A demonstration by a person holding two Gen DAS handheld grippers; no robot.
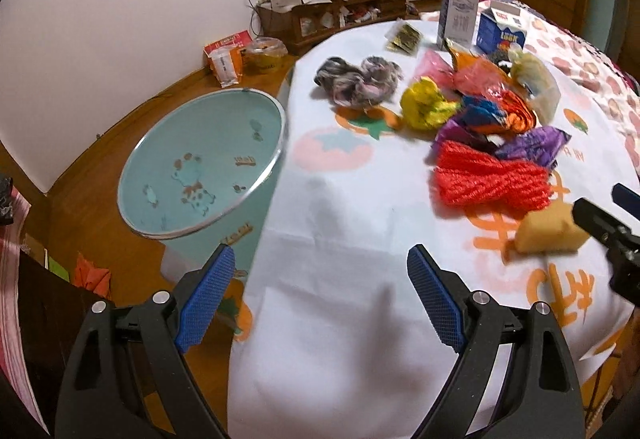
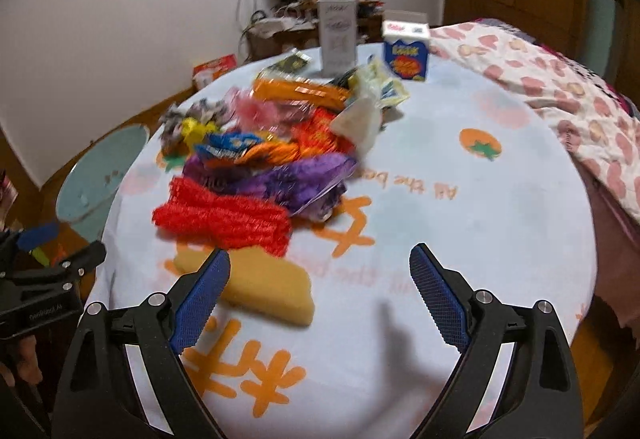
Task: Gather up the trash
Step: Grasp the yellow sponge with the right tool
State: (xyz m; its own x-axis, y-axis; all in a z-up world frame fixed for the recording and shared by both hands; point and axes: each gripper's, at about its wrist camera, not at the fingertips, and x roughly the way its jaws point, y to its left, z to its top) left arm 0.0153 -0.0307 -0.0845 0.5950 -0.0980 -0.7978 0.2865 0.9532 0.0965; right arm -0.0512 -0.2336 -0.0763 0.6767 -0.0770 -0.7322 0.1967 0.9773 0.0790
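Trash pile sitting mid-table on printed tablecloth: wrappers, red crinkly bundle, yellow sponge nearest the edge. Teal bin standing on floor just beside table, looking empty apart from printed pattern, though blurry. Left gripper hovering over bare cloth, jaws wide, gripping nothing. Right gripper also spread wide, left finger overlapping sponge in view, contact unclear.

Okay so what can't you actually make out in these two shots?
- Yellow sponge: left wrist view, far end covered by the right gripper.
- Wrapper pile: right wrist view, motion blur, labels unreadable.
- Teal bin: right wrist view, mostly behind the table edge.
- Tall box: print too small.
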